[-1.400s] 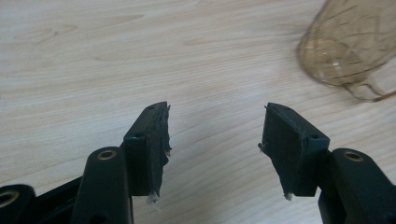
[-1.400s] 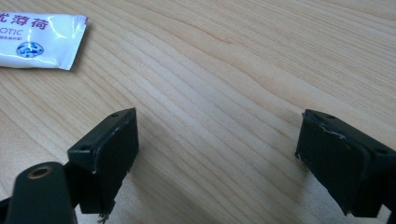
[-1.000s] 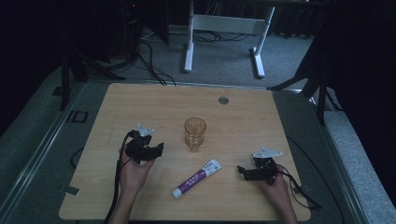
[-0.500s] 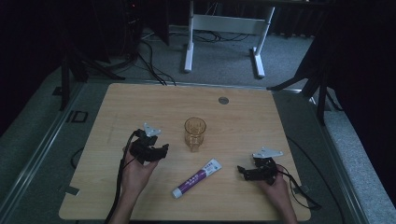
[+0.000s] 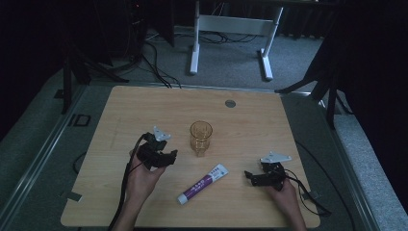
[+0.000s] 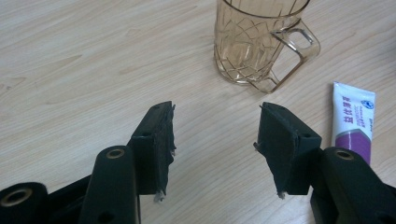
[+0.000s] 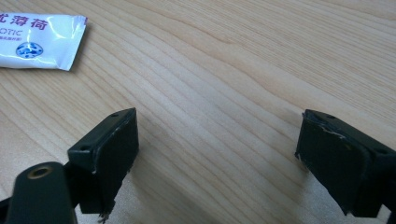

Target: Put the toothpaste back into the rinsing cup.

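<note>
A clear amber mug [image 5: 200,137] with a handle stands upright near the middle of the wooden table [image 5: 120,110]. In the left gripper view the mug [image 6: 252,42] is just ahead of my jaws, handle to its right. A white and purple toothpaste tube [image 5: 203,183] lies flat in front of the mug. My left gripper [image 5: 168,155] hovers left of the mug, pointing at it. It [image 6: 215,112] is open; its jaws have narrowed a little, with nothing between them. The tube's crimped end [image 6: 353,119] lies to their right. My right gripper [image 5: 249,177] rests low, right of the tube. It [image 7: 217,116] stands open over bare wood, with the tube [image 7: 37,28] ahead and to the left.
A grey round grommet [image 5: 230,103] sits in the table's far edge area. Beyond the table are white desk legs [image 5: 195,48], floor cables and dark stands at left [image 5: 72,67] and right [image 5: 329,91]. Bare wood lies around the mug and tube.
My left gripper has moved to the right toward the mug and lifted slightly. The right gripper, the mug and the tube have stayed put.
</note>
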